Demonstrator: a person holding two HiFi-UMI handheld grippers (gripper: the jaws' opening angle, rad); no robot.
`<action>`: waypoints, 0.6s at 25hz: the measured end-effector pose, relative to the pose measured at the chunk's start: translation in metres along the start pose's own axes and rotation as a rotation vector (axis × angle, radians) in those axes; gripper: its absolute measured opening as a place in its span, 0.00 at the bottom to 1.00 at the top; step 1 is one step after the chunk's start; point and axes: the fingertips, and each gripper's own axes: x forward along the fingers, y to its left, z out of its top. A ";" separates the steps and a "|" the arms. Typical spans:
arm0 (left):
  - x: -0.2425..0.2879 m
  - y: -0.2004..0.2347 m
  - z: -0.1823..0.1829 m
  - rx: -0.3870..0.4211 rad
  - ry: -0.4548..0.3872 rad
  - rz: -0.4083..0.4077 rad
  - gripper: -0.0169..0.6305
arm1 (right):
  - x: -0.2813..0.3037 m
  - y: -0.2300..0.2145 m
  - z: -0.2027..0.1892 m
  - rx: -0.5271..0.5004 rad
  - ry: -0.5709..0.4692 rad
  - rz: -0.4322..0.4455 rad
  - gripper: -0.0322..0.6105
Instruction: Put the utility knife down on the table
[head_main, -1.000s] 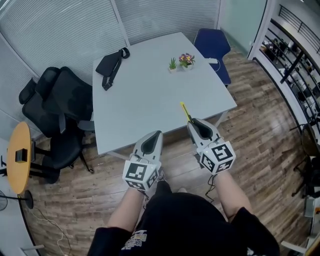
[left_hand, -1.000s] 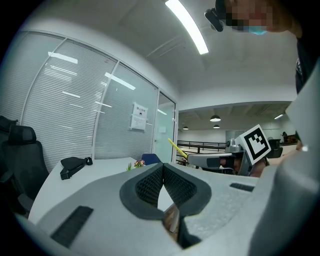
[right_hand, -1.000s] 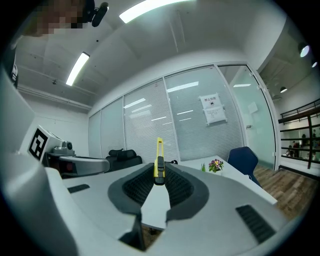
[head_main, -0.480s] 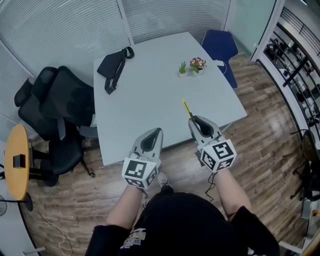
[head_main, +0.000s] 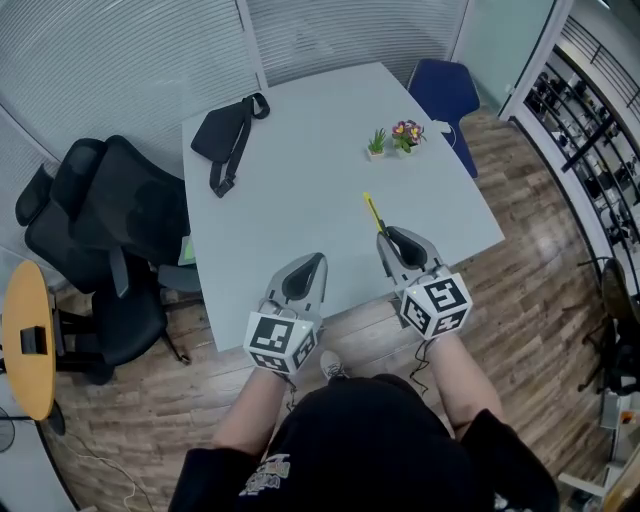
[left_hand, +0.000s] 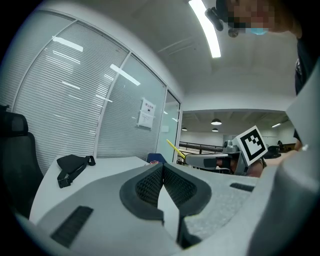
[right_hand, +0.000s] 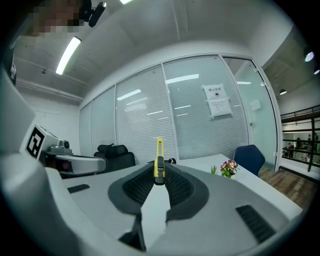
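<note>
A yellow utility knife (head_main: 372, 214) sticks forward and up out of my right gripper (head_main: 385, 236), which is shut on its handle; in the right gripper view the utility knife (right_hand: 159, 161) stands upright between the jaw tips of the right gripper (right_hand: 159, 176). It hangs over the near edge of the pale grey table (head_main: 300, 190). My left gripper (head_main: 313, 262) is shut and holds nothing, at the table's front edge; in the left gripper view the left gripper (left_hand: 162, 168) has its pads touching, and the knife (left_hand: 175, 149) shows to the right.
A black waist bag (head_main: 228, 135) lies at the table's far left. Two small potted plants (head_main: 394, 138) stand at the far right. Black office chairs (head_main: 105, 225) stand left of the table and a blue chair (head_main: 447, 95) behind it. Glass walls with blinds enclose the back.
The table has come closer in the head view. Both grippers now reach its front edge; the knife stays held in the right one.
</note>
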 end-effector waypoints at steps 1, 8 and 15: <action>0.002 0.005 0.000 -0.004 -0.001 -0.003 0.03 | 0.006 0.000 0.000 -0.001 0.002 -0.004 0.16; 0.017 0.030 -0.004 -0.027 0.008 -0.015 0.03 | 0.038 -0.003 -0.007 -0.003 0.042 -0.008 0.16; 0.041 0.042 -0.015 -0.039 0.027 0.013 0.03 | 0.066 -0.023 -0.023 0.009 0.084 0.023 0.16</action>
